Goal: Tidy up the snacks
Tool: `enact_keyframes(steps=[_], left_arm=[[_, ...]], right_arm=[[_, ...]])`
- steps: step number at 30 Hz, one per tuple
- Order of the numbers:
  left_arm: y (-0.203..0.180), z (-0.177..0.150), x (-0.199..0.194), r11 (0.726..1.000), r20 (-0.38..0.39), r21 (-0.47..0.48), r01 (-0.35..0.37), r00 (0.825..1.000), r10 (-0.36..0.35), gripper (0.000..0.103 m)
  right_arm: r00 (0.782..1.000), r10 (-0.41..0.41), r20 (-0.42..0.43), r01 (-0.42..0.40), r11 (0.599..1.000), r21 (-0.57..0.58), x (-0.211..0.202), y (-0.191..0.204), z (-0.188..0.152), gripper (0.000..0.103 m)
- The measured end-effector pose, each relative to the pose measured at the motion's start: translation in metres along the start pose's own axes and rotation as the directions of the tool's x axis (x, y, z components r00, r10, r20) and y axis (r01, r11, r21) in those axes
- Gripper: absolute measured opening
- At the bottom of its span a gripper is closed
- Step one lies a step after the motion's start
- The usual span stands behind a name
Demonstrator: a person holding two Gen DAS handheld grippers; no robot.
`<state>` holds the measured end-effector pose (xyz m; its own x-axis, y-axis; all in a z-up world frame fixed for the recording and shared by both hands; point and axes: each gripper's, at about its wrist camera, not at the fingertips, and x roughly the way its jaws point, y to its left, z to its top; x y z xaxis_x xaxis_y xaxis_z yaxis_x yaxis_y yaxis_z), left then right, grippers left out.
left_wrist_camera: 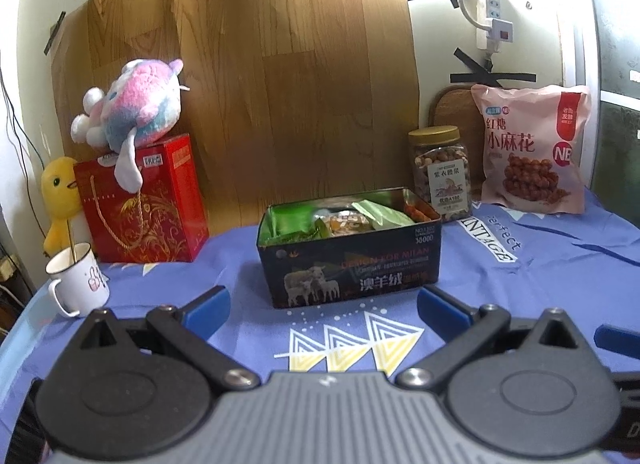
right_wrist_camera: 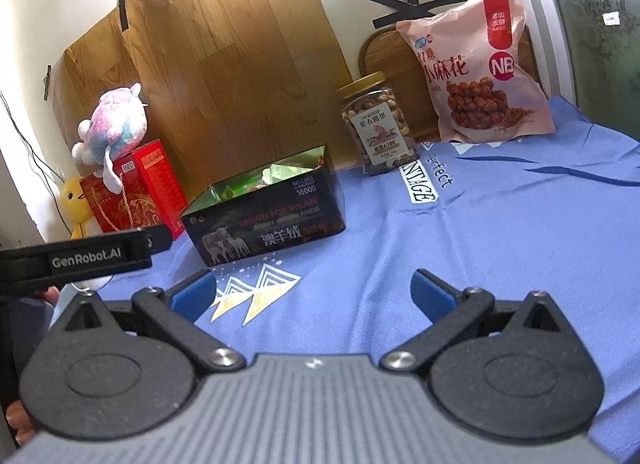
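Both tongs, left (left_wrist_camera: 324, 306) & right (right_wrist_camera: 314, 290), are gaping wide, holding nothing. Pink snack bag (right_wrist_camera: 478, 72) is leaning vs wall at bench (right_wrist_camera: 520, 224) back-right: prob light, crinkly, contents brittle, so pinch top seam. Nut jar (right_wrist_camera: 376, 128) beside it: rigid, heavier, slick; grip round the body. Tin box (left_wrist_camera: 352, 252) is sitting mid-bench; its contents are only partly showing.

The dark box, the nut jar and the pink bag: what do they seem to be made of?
Dark box: probably tin, since its inner walls mirror the green packets; printed outside. Nut jar: clear plastic or glass, nuts visible through it, gold lid. Pink bag: thin plastic film, glossy, crimped edges.
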<state>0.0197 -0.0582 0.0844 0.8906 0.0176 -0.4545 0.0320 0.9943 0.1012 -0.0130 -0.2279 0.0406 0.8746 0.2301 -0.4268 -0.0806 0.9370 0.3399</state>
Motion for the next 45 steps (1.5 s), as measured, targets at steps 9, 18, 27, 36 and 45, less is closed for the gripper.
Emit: enact_keyframes(steps=[9, 18, 27, 36, 45], left_arm=[[0.002, 0.001, 0.004, 0.999, -0.02, -0.021, 0.035, 0.999, -0.035, 0.103], [0.009, -0.005, 0.022, 0.999, -0.144, -0.023, -0.038, 0.989, 0.034, 0.103], [0.012, -0.013, 0.028, 0.996, -0.173, 0.002, -0.092, 0.981, 0.091, 0.103], [0.014, -0.018, 0.031, 0.992, -0.176, 0.013, -0.122, 0.977, 0.123, 0.103], [0.01, -0.02, 0.034, 0.99, -0.171, 0.036, -0.14, 0.975, 0.144, 0.103]], right_arm=[[1.0, -0.006, 0.023, 0.006, 1.0, -0.007, -0.003, 0.0, 0.003, 0.103], [0.999, 0.023, 0.038, -0.023, 1.0, 0.007, -0.006, -0.002, 0.002, 0.103], [0.999, 0.046, 0.026, -0.046, 0.999, 0.006, -0.004, 0.001, -0.004, 0.103], [0.998, 0.059, 0.026, -0.059, 0.998, -0.001, -0.004, 0.005, -0.008, 0.103], [0.998, 0.059, 0.019, -0.059, 0.998, 0.021, -0.002, 0.0, -0.01, 0.103]])
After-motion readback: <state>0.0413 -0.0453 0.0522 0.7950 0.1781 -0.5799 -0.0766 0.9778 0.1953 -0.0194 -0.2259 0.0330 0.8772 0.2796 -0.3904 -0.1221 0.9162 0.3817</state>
